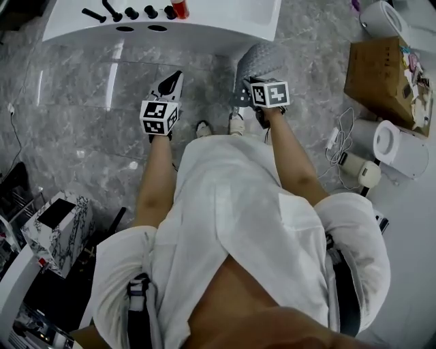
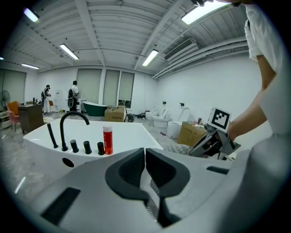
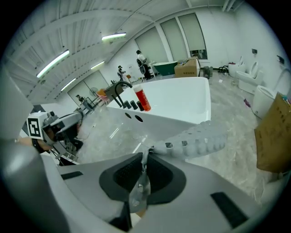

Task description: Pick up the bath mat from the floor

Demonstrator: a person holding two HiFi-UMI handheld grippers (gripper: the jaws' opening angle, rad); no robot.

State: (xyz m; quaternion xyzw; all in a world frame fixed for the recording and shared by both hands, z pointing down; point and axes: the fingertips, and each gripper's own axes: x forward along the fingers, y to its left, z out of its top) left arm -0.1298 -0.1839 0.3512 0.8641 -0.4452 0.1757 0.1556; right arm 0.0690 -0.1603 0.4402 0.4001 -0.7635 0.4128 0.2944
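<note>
- A grey marbled floor [image 1: 82, 82] is seen, with a white bathtub [image 1: 225, 20] along the top of the head view.
- The bath mat [image 3: 200, 139], knobbly and translucent, is gripped at one edge by the right gripper [image 3: 142, 159] fingers, right of centre in that view.
- The left gripper [image 2: 145, 157] fingers are pressed together, empty.
- In the head view the mat is partly covered by the right gripper.
- A strip-lit ceiling [image 2: 113, 27] is shown only in the gripper views.

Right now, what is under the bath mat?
Only grey marble floor shows below the bath mat, which is held clamped in the right gripper. The floor patch directly beneath it is covered.
</note>
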